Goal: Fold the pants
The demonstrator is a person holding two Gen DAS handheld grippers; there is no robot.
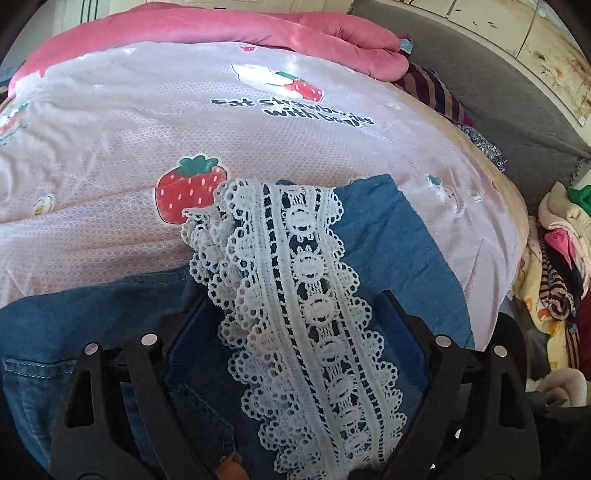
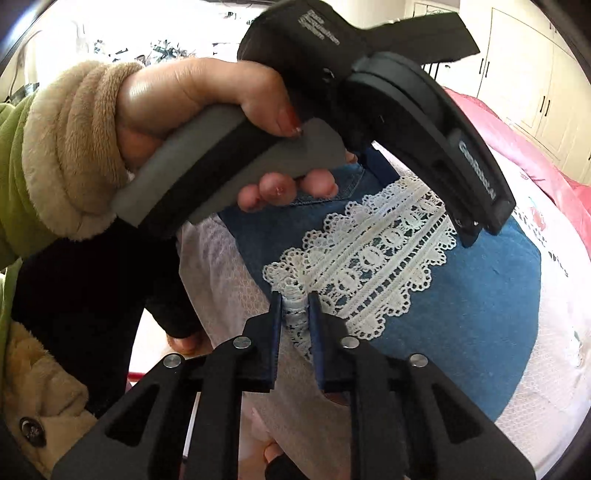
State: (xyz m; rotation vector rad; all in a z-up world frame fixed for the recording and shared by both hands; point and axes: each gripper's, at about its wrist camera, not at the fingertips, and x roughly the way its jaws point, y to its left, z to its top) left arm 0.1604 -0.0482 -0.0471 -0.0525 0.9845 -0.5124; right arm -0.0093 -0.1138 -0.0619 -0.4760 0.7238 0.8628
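Observation:
Blue denim pants [image 1: 384, 236] with a white lace trim [image 1: 306, 295] lie on a pink strawberry-print bedspread [image 1: 184, 122]. In the left wrist view my left gripper [image 1: 291, 306] is wide open, its fingers either side of the lace band, low over the denim. In the right wrist view my right gripper [image 2: 294, 301] is shut on the end of the lace trim [image 2: 369, 266] at the edge of the pants [image 2: 461, 314]. The left gripper's body, held in a hand, shows above the pants in the right wrist view.
A rolled pink quilt [image 1: 221, 33] lies along the far side of the bed. A pile of mixed clothes [image 1: 554, 266] sits off the bed's right edge. A grey headboard [image 1: 498, 81] and white cupboards [image 2: 524, 74] stand behind.

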